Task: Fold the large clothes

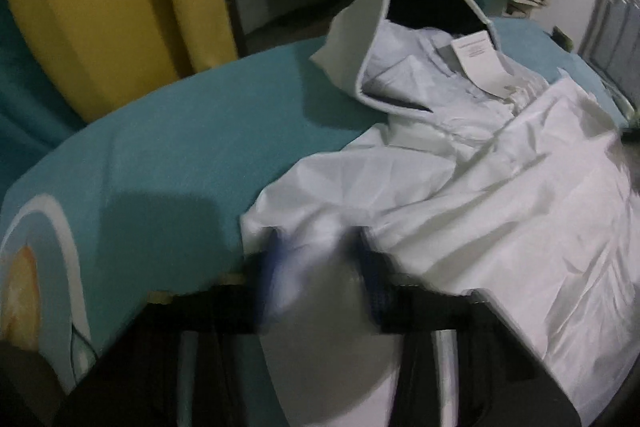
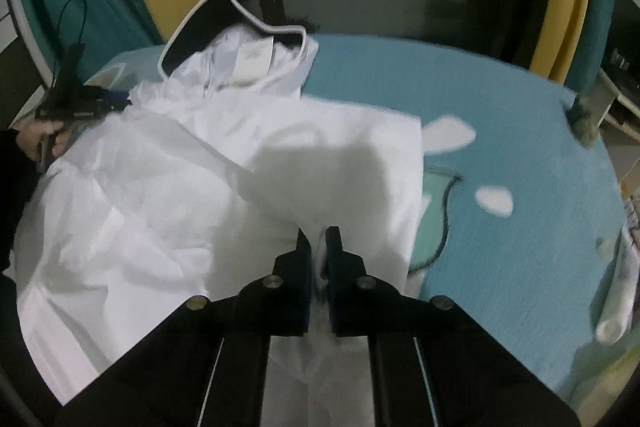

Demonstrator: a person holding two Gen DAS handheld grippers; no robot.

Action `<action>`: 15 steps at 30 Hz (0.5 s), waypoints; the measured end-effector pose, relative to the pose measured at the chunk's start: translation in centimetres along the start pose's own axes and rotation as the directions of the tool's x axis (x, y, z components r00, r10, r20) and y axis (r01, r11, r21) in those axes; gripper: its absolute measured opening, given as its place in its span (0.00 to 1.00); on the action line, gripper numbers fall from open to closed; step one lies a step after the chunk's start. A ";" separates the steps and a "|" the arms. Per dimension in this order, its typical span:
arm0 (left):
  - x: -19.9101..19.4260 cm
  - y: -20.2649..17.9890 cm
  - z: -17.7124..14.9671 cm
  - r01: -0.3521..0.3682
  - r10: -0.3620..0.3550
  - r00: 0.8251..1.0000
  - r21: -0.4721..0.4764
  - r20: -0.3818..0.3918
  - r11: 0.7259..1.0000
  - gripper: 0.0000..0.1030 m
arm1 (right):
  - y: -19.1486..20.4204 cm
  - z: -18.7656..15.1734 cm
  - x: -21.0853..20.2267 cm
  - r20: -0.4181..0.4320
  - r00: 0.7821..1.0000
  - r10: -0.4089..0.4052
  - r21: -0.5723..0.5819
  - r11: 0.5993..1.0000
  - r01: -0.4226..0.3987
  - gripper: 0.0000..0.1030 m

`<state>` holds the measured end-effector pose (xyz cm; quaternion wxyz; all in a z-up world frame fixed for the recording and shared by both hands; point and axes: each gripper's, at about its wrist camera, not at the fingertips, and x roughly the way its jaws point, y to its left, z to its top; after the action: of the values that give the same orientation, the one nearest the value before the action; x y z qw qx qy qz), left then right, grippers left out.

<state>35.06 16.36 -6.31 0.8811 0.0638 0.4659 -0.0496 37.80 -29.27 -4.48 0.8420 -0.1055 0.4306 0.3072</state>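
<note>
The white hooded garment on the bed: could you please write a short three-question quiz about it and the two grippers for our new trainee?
1. True or false: the right gripper has its jaws closed on a fold of the white hooded garment.
2. Multiple choice: the garment lies on a bed cover that is A) red, B) teal, C) black.
3. Short answer: what pale item shows inside the garment, just below the hood?

Key
1. True; white fabric is pinched between the nearly closed fingers.
2. B.
3. A paper label. The left gripper is at the garment's edge, but blur hides its jaw state.
</note>
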 end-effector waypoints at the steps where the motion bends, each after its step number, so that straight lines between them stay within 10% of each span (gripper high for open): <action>1: 0.1 0.0 0.1 -0.014 0.014 1.000 0.001 0.004 1.000 0.02 | 0.1 0.5 0.0 0.003 1.000 -0.005 -0.006 1.000 0.005 0.05; 7: -1.2 2.0 0.4 -0.107 0.118 0.988 -0.104 0.103 0.989 0.01 | -0.2 2.9 0.6 0.011 1.000 -0.019 -0.014 1.000 0.019 0.04; 15: 0.0 3.8 0.2 -0.042 0.054 0.997 -0.188 0.056 0.981 0.02 | -1.7 3.9 5.2 -0.120 0.992 -0.036 0.015 0.999 0.038 0.09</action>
<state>35.81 20.09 -5.99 0.8980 -0.0094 0.4397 0.0136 43.66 -26.64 -6.40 0.8212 -0.1244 0.4808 0.2811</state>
